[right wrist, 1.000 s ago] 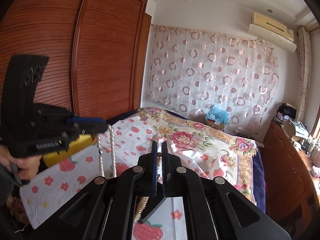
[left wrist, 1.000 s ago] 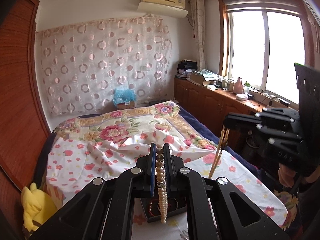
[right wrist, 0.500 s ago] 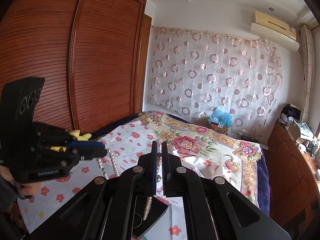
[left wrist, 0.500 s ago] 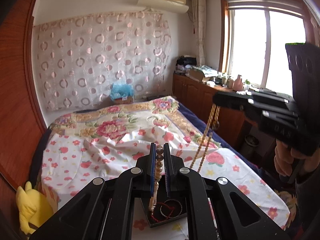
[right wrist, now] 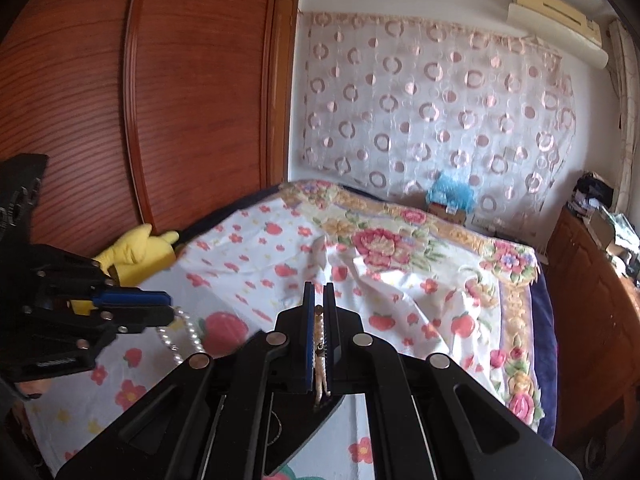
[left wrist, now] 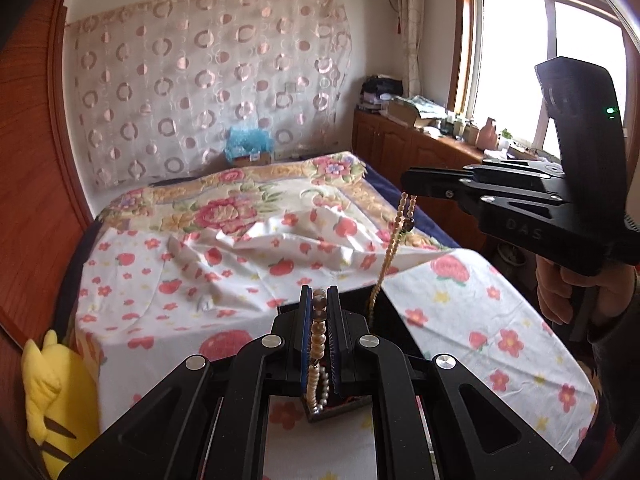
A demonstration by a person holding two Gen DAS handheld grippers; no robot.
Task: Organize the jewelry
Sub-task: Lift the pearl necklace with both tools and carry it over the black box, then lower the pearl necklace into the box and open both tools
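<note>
My left gripper (left wrist: 319, 300) is shut on a white pearl necklace (left wrist: 317, 360) that hangs down over a dark jewelry tray (left wrist: 344, 403) on the bed. My right gripper (right wrist: 319, 292) is shut on a beige bead necklace (right wrist: 321, 380) that hangs over the tray's corner (right wrist: 312, 432). In the left wrist view the right gripper (left wrist: 412, 188) is up at the right, the bead necklace (left wrist: 394, 240) dangling from it. In the right wrist view the left gripper (right wrist: 160, 308) is at the left with the pearls (right wrist: 184, 336) looped below it.
The bed has a white floral sheet (left wrist: 224, 264) and a flowered quilt (right wrist: 400, 240). A yellow plush toy (left wrist: 52, 392) lies at the bed's left corner beside a wooden wardrobe (right wrist: 160, 100). Wooden cabinets (left wrist: 404, 148) stand under the window on the right.
Both grippers have dropped lower toward the tray, each still holding its necklace. The right gripper has moved a little away from the left one, and the strands hang closer to the tray.
</note>
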